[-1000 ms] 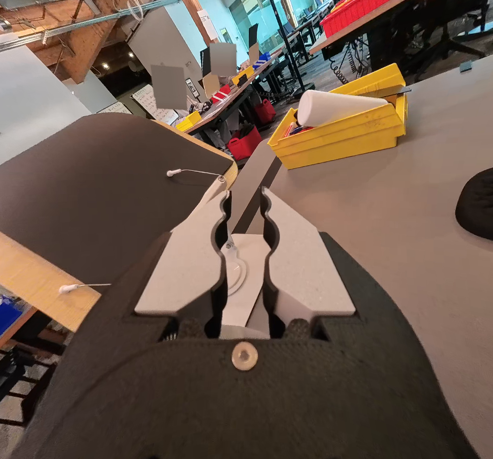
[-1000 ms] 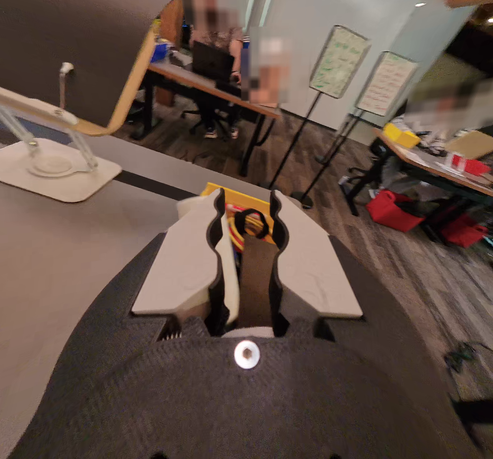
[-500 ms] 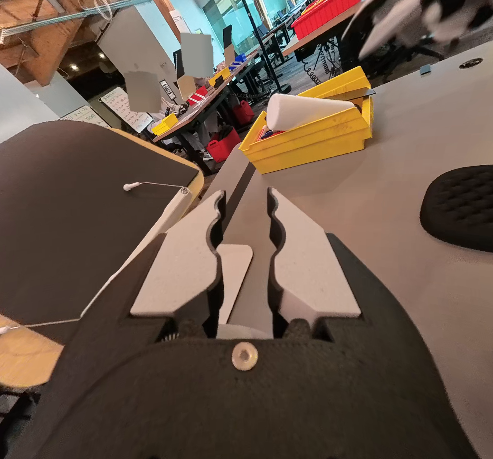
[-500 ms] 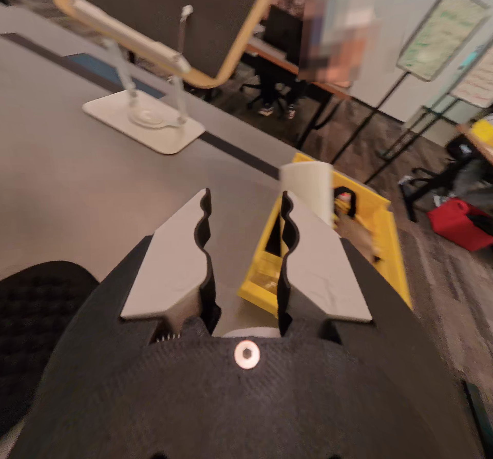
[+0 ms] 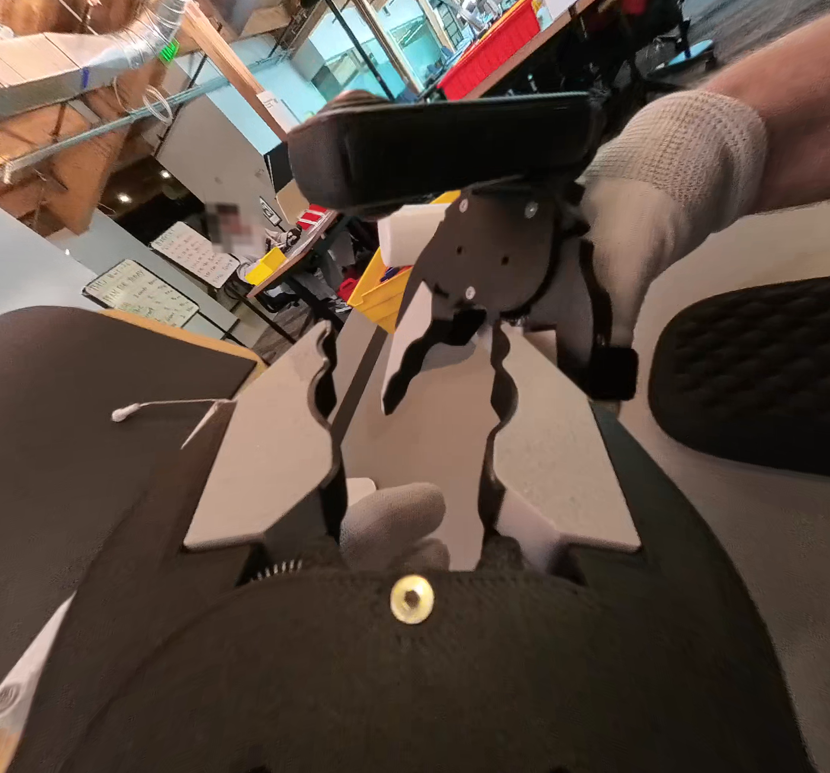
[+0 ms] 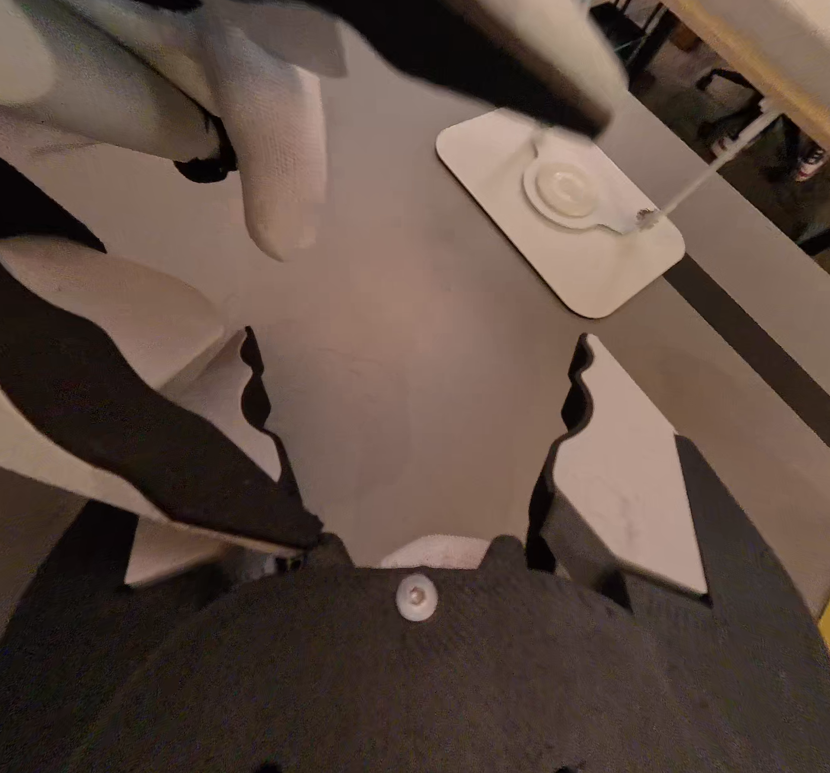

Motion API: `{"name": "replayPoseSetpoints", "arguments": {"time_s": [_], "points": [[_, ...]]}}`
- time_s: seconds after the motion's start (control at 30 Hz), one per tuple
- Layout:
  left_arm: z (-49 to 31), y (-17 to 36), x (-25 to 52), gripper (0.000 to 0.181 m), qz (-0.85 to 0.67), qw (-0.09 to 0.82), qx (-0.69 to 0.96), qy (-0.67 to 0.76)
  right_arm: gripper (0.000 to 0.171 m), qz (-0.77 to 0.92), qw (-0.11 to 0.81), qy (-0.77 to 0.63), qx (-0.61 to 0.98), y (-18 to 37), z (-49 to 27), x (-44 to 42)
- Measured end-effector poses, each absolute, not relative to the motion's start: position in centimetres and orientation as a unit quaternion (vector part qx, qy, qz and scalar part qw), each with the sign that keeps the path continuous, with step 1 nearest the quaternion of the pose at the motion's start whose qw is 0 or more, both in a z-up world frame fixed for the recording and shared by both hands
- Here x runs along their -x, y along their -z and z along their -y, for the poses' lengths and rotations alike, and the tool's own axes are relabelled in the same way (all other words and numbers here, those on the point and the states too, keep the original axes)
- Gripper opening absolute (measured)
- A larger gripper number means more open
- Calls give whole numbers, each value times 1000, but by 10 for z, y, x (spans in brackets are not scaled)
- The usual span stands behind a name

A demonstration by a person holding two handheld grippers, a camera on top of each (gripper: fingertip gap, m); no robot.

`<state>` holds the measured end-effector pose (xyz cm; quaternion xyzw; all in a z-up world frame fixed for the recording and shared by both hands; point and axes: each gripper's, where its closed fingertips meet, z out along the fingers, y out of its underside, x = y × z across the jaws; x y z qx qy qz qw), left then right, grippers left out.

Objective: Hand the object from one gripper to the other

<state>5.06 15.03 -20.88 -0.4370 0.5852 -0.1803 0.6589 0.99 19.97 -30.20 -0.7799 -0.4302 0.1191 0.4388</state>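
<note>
Neither gripper holds any object. In the left wrist view my left gripper (image 5: 411, 338) is open and empty above the grey table (image 5: 449, 459). A gloved fingertip (image 5: 395, 522) shows between its jaws near the base. My right gripper (image 5: 442, 374), held by a gloved hand (image 5: 664, 195), hangs just ahead and points down at the left one. In the right wrist view my right gripper (image 6: 415, 336) is wide open and empty. One of the left gripper's black fingers (image 6: 157, 450) crosses over its left jaw, with a gloved hand (image 6: 269, 132) above.
A black textured pad (image 5: 741, 374) lies on the table to the right. A yellow bin (image 5: 381, 298) with a white roll (image 5: 404, 230) stands behind. A dark panel with a wooden rim (image 5: 112, 437) stands at the left on a white base (image 6: 561, 212).
My right gripper has swung away from the yellow bin to face the left gripper and has opened wide. My left gripper has opened wider too. The two now overlap tip to tip.
</note>
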Motion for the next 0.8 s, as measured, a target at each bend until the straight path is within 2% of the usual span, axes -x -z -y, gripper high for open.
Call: {"name": "replayPoseSetpoints", "arguments": {"time_s": [0.23, 0.3, 0.43, 0.53, 0.6, 0.7, 0.8], "points": [[-143, 203, -47, 91, -552, 610, 466, 324, 134, 423, 441, -133, 780, 301, -205, -5], [-143, 204, -47, 97, -549, 603, 469, 339, 139, 418, 438, -135, 785, 303, -209, -7], [-146, 212, -49, 113, -550, 592, 478, 346, 132, 401, 450, -133, 786, 299, -219, -13], [-154, 221, -53, 113, -546, 602, 492, 312, 139, 400, 438, -154, 790, 303, -219, -10], [-150, 226, -58, 112, -541, 596, 493, 331, 145, 396, 422, -221, 785, 302, -208, 7], [-146, 232, -59, 96, -537, 578, 500, 356, 147, 385, 419, -243, 786, 304, -210, 9], [-142, 235, -61, 91, -546, 571, 495, 362, 157, 392, 388, -278, 786, 313, -200, 16]]}}
